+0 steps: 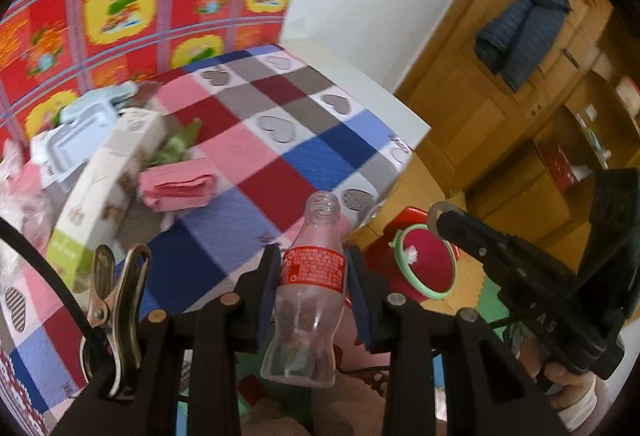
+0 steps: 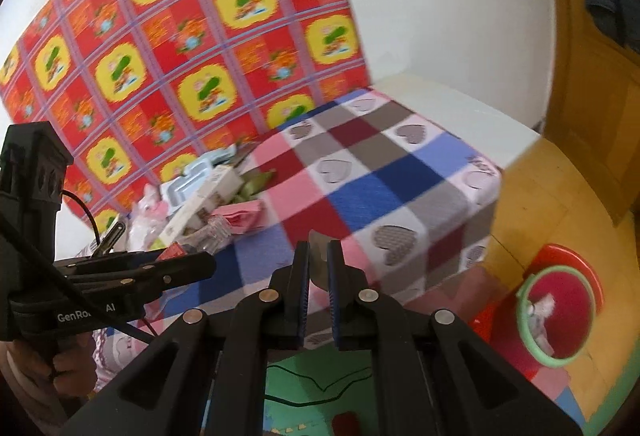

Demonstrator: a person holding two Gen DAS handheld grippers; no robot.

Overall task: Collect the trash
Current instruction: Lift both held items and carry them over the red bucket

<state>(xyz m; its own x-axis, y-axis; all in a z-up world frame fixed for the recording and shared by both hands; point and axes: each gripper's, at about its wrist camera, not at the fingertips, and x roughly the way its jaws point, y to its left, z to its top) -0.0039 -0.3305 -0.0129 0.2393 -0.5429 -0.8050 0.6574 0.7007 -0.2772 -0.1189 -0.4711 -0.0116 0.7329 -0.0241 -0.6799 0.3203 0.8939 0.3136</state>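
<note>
Left hand-held gripper (image 1: 311, 278) around empty bottle (image 1: 310, 300); right (image 2: 318, 272) perhaps on scrap.

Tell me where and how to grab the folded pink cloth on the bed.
Grip the folded pink cloth across its stacked free edge, coming from above on the open blanket side. It lies flat, and the long white box crowds its other side.

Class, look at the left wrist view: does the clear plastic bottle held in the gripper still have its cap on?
No. The bottle between the left gripper's fingers shows an open, bare threaded neck with no cap.
</note>
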